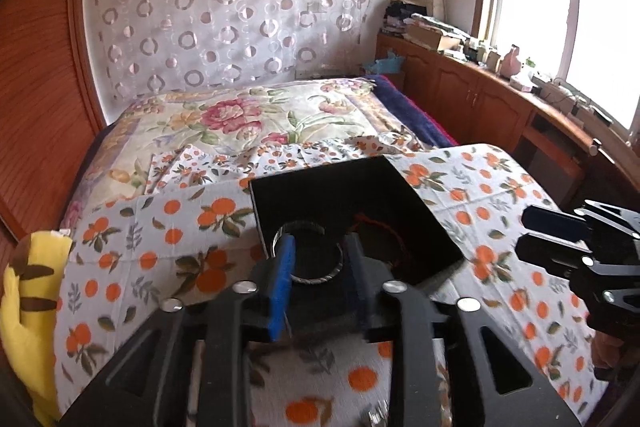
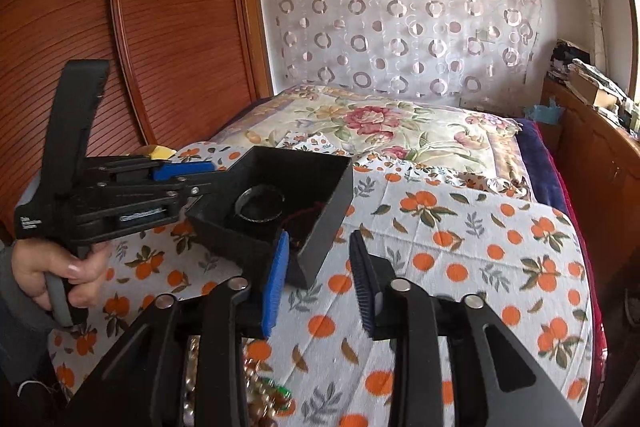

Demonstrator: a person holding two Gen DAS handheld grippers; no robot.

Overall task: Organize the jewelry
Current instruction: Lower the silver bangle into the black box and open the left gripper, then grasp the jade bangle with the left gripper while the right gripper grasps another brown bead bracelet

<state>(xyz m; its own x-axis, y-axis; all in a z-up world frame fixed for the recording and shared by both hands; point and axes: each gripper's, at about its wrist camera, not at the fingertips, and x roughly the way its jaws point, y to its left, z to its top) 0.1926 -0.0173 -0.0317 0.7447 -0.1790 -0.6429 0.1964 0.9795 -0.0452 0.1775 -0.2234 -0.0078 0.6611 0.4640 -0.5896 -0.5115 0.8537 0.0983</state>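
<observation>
A black open box (image 1: 352, 211) stands on the orange-print cloth; it also shows in the right wrist view (image 2: 280, 203). Inside lie a silver bangle (image 1: 308, 259) (image 2: 260, 207) and a dark red cord bracelet (image 1: 384, 227) (image 2: 304, 219). My left gripper (image 1: 320, 267) reaches over the box's near wall, its jaws apart around the bangle; in the right wrist view its fingers (image 2: 188, 171) meet the box's left wall. My right gripper (image 2: 318, 267) is open and empty beside the box's near right corner. Beaded jewelry (image 2: 256, 387) lies under it, mostly hidden.
A yellow plush toy (image 1: 28, 307) lies at the cloth's left edge. A floral quilt (image 1: 248, 119) covers the bed behind the box. Wooden cabinets (image 1: 480, 95) with clutter run along the right under the window. A wooden wardrobe (image 2: 160, 27) stands at the left.
</observation>
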